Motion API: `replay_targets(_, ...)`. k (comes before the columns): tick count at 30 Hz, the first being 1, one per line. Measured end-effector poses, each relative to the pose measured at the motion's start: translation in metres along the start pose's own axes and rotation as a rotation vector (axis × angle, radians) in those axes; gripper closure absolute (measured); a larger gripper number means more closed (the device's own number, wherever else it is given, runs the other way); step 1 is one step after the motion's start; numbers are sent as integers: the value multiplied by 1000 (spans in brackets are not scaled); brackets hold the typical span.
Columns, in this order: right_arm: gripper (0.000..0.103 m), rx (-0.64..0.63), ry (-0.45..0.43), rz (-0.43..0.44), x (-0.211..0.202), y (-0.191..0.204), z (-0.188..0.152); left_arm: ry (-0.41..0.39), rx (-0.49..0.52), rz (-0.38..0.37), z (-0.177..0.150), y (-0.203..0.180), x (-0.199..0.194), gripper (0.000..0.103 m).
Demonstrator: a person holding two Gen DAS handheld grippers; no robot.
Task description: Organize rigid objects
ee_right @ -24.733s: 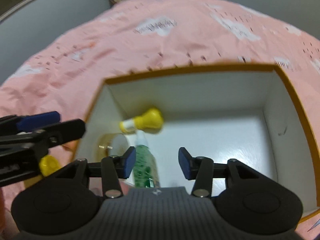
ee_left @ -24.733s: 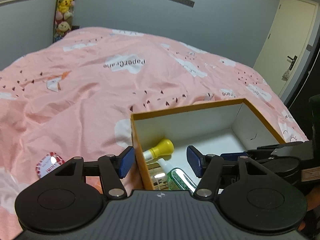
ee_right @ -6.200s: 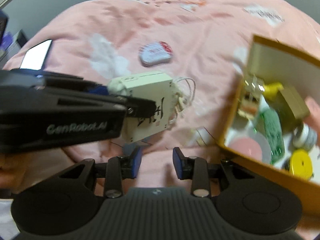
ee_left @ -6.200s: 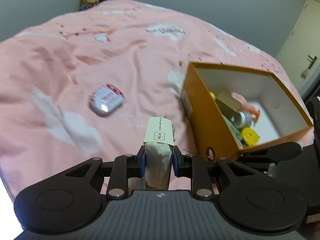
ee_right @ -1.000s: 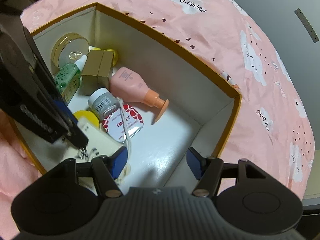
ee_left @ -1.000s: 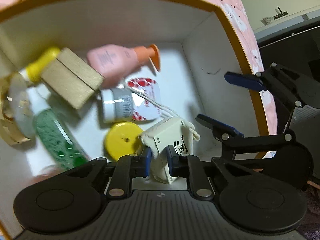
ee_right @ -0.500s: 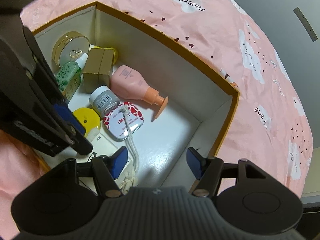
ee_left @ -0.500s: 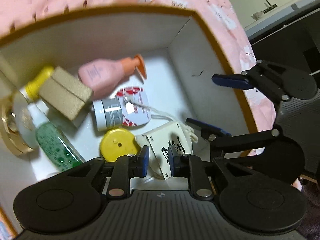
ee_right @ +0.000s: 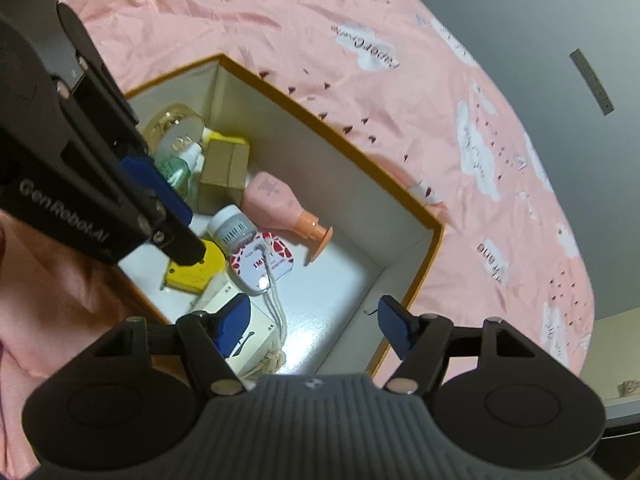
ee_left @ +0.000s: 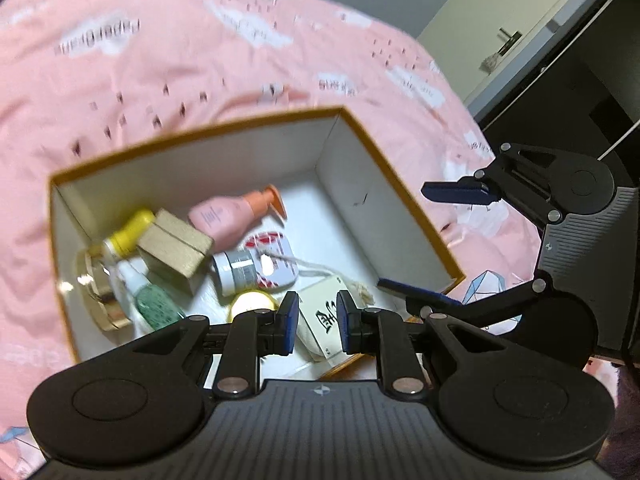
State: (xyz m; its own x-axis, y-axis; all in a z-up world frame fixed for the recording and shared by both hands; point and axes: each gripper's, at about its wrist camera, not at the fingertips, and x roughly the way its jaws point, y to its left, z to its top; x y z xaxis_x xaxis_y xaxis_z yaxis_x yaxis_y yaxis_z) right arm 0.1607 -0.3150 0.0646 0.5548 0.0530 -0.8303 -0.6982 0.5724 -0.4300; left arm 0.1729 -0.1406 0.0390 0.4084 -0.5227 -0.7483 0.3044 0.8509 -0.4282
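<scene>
An orange box with a white inside [ee_left: 348, 184] [ee_right: 420, 276] sits on the pink bedspread. In it lie a pink bottle [ee_left: 224, 216] [ee_right: 276, 196], a wooden block [ee_left: 176, 248] [ee_right: 224, 172], a small grey jar [ee_left: 236, 272] [ee_right: 232, 228], a red-and-white tin [ee_left: 276, 264] [ee_right: 264, 268], a yellow lid [ee_left: 252, 304] [ee_right: 200, 268], a green bottle [ee_left: 154, 308] and a gold compact [ee_left: 96, 284] [ee_right: 176, 128]. A cream pouch with black lettering and a cord [ee_left: 324, 320] [ee_right: 248, 336] lies at the box's near corner. My left gripper [ee_left: 318, 322] is above it, open a little and empty. My right gripper [ee_right: 316, 324] is open over the box.
The pink bedspread with cloud prints [ee_left: 160, 60] [ee_right: 400, 60] lies all around the box. A door [ee_left: 500, 12] and dark furniture [ee_left: 580, 92] stand at the right. My right gripper shows in the left wrist view [ee_left: 448, 240] beside the box's right wall.
My left gripper has let go of the cream pouch inside the box and has pulled up and back out of it. The right gripper has stayed open over the box.
</scene>
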Motion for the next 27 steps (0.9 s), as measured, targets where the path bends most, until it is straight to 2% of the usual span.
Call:
replay_targets(5,32,15,-57,-36,-28,9,4,-143,53,42,-13,-6,-36,81)
replay_targets(7,25,39,-90,-46,-38,13,5,-219,83,71,-21,-9,-51,81)
replay_targets(11,22,135,-190,-66,-57,24,7,-373,158,211,-46,-13,-79,81)
replay_targets(14,21,243,-277,-36,-67,36,8,-490,217,349,-71,-12,-92,74)
replay_targets(17,21,330,-336,-18,-71,54,7,-545,217,415,-89,-8,-103,69)
replay_targets(18,21,349,-346,-26,-70,60,7,-558,220,434,-93,-7,-106,63)
replay_targets(20,21,408,-358,-62,-67,71,7,-585,237,480,-102,-7,-112,43)
replay_targets(21,21,449,-365,-82,-65,76,5,-598,244,500,-106,-7,-114,26)
replay_targets(22,19,497,-372,-99,-64,80,3,-610,254,518,-110,-7,-117,17)
replay_targets(23,15,552,-382,-110,-62,84,0,-617,269,539,-116,-8,-119,12)
replay_targets(24,5,617,-395,-116,-61,87,-4,-619,286,558,-119,-8,-120,11)
replay_targets(27,3,795,-431,-108,-58,98,-17,-618,315,638,-130,-3,-119,0)
